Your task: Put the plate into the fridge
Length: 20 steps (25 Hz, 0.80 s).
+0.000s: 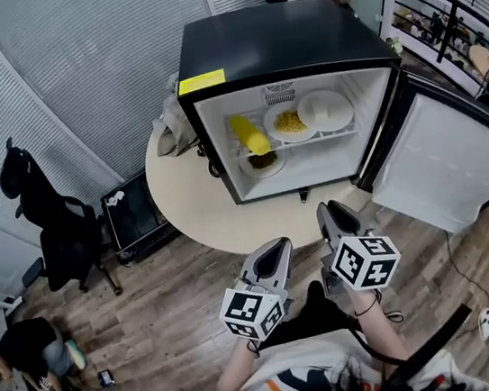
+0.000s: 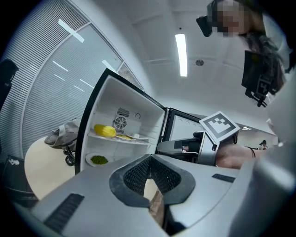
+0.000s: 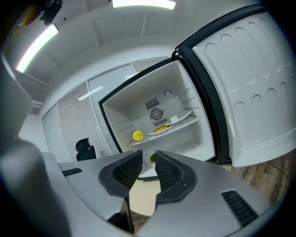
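Nearest, the left gripper point(image 1: 274, 249) has its jaws pressed together on nothing; the right gripper point(image 1: 334, 213) beside it shows a narrow empty gap. Beyond, the fridge point(image 1: 285, 43) stands open on the table point(image 1: 190, 209), the plate point(image 1: 325, 111) lying on its shelf beside a dish of yellow food point(image 1: 289, 123).

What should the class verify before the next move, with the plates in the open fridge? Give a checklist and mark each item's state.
1. Plates inside the fridge: ok. The plate of yellow food and the white plate are on the shelf, and a third plate is below.
2. The left gripper is empty, jaws together: ok.
3. The right gripper is empty, jaws slightly apart: ok.
4. The fridge door is shut: not ok. It stands wide open.
5. The door's swing is free of the grippers: cannot tell. The right gripper is close in front.
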Each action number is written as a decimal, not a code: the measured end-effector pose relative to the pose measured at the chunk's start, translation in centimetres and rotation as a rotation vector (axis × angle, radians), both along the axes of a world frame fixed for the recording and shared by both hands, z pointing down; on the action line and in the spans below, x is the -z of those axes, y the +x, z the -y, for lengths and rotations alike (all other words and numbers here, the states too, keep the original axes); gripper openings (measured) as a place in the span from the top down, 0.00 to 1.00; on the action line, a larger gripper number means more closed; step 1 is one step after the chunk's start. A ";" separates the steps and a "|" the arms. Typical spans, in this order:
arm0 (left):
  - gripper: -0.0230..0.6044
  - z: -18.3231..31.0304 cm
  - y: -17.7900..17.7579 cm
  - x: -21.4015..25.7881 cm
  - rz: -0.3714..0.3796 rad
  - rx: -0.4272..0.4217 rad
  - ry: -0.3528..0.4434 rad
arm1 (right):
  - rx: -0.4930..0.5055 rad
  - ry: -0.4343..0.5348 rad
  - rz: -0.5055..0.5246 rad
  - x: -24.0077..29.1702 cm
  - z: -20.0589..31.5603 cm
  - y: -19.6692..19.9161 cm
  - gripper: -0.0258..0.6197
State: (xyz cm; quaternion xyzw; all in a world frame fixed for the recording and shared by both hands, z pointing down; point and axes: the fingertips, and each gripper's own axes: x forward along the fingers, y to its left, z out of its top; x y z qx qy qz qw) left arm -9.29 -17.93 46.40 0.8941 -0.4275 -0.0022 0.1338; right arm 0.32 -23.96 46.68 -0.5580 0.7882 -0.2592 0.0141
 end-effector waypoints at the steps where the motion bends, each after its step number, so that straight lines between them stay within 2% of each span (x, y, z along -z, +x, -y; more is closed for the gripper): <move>1: 0.94 -0.6 -0.1 -0.1 -0.002 0.001 -0.003 | 0.003 -0.004 0.000 -0.1 -0.7 -0.2 0.81; 8: 0.94 -4.6 -0.9 -0.7 -0.011 0.013 -0.017 | 0.007 -0.024 -0.008 -0.8 -4.8 -0.8 0.83; 14: 0.94 -5.9 -2.0 -1.0 -0.033 0.055 -0.027 | 0.020 -0.044 -0.017 -1.4 -7.2 -1.0 0.83; 20: 0.94 -7.3 -1.6 -1.3 -0.036 0.064 -0.035 | 0.034 -0.068 -0.017 -2.2 -8.9 -0.8 0.84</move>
